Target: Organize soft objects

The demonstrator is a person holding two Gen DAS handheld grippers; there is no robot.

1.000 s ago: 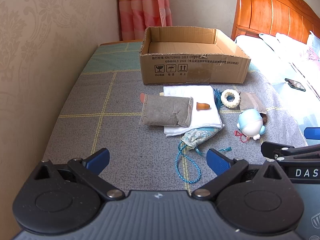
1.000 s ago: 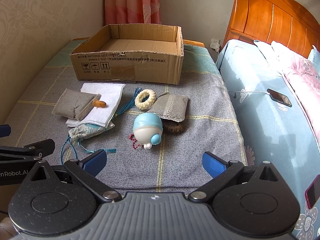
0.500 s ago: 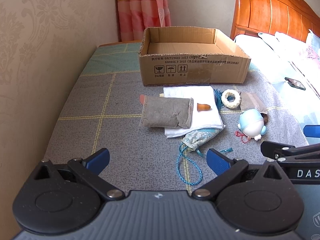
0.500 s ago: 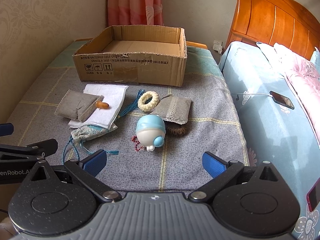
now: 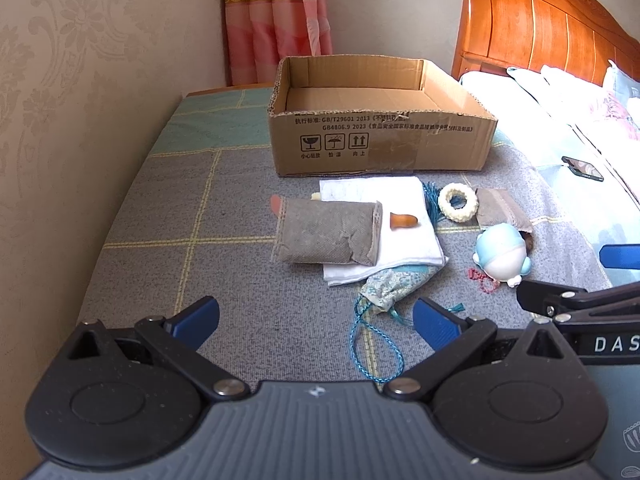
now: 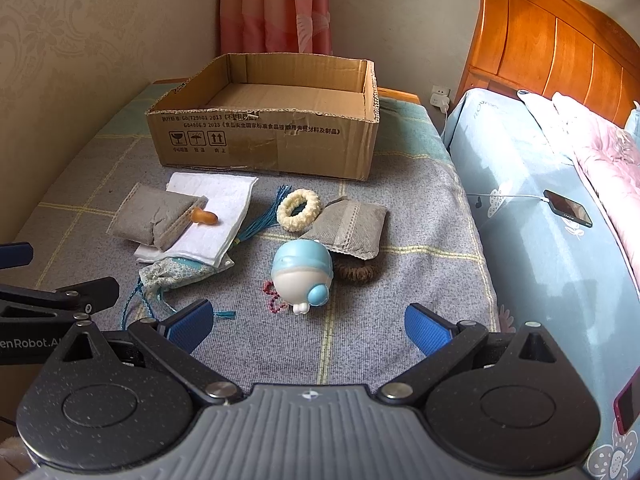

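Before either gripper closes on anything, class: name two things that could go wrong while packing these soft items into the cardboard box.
1. The small orange piece lies loose on the folded white cloth, beside the grey pouch; lifting the cloth would likely roll it off.
2. The patterned drawstring bag is partly tucked under that cloth, and its blue cord loops near the left gripper fingers, so it may snag.

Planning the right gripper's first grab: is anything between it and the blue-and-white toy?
Nothing visible. The right gripper is open, with only bare blanket between it and the blue-and-white toy.
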